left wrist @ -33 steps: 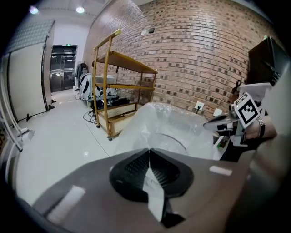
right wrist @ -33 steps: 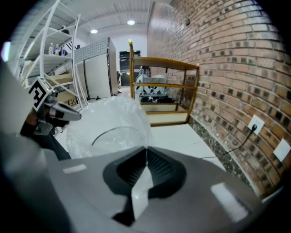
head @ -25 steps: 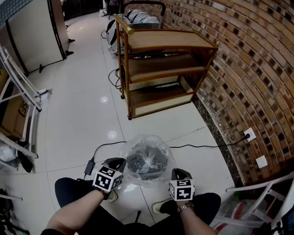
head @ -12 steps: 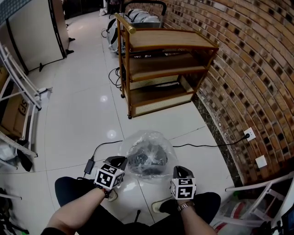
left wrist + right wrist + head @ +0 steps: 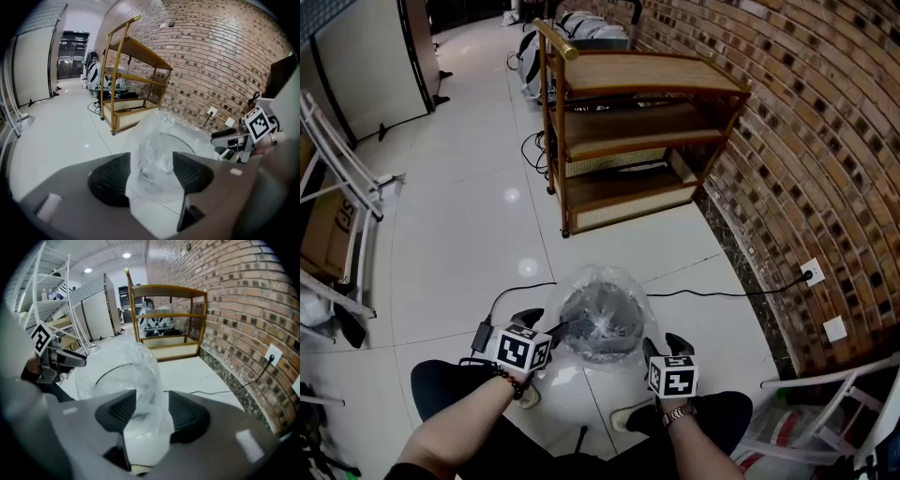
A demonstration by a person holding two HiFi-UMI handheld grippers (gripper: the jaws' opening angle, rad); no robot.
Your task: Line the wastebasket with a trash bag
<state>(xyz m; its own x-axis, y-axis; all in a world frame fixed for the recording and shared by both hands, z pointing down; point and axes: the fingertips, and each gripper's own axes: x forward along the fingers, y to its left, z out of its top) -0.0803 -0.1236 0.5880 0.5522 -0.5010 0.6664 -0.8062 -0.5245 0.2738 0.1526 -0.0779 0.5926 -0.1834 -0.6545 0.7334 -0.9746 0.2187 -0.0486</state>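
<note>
1. Wastebasket (image 5: 602, 326): dark and round, it is standing on the white tiled floor (image 5: 459, 244) just ahead of the person's knees, between the two grippers. The clear trash bag (image 5: 626, 281) is sitting inside it, with its mouth billowing up and spreading out over the rim.
2. Left gripper (image 5: 546, 324): it is hanging at the basket's left edge. Its jaws have just been opening and are standing apart, with a fold of bag film lying slack between the pads, not pinched.
3. Right gripper (image 5: 662, 343): it is hanging at the basket's right edge. Its jaws have likewise just been opening and are standing apart, with loose film draping between them.
4. Step in hand, as a judgement: both sides of the bag mouth are being let go once it is spread over the rim, so the lining is looking nearly complete. The next move is calling for each gripper to draw back cleanly, so that no film is dragged off the rim. Alternatively, the jaws could take a fresh hold to tuck the edge lower.
5. Head view: this is showing the whole basket, both grippers flanking it, a black cable (image 5: 712, 297) trailing behind it and a wooden shelf cart (image 5: 628, 141) by the brick wall (image 5: 825, 169). It is not showing the gap between either pair of jaws.
6. Gripper views: only these are showing the film between the pads and the rim as a dark arc through the plastic. Each is also catching the opposite gripper across the basket.
</note>
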